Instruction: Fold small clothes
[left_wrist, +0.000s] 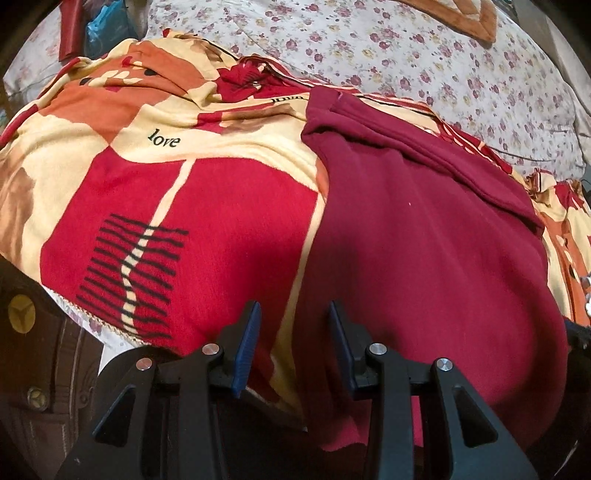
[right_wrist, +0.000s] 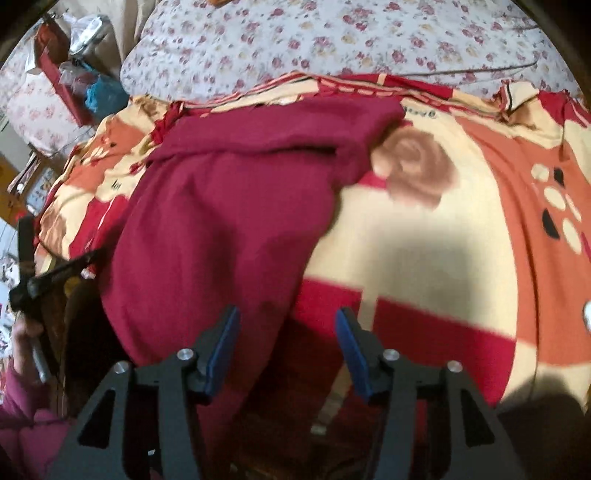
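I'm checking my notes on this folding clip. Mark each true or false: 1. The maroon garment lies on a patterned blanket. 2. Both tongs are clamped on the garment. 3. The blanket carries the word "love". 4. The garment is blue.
1. True: the maroon garment lies on the patterned blanket.
2. False: the left tongs and right tongs both stand open, gripping nothing.
3. True: "love" is printed on the blanket.
4. False: it is maroon; only the pads are blue.
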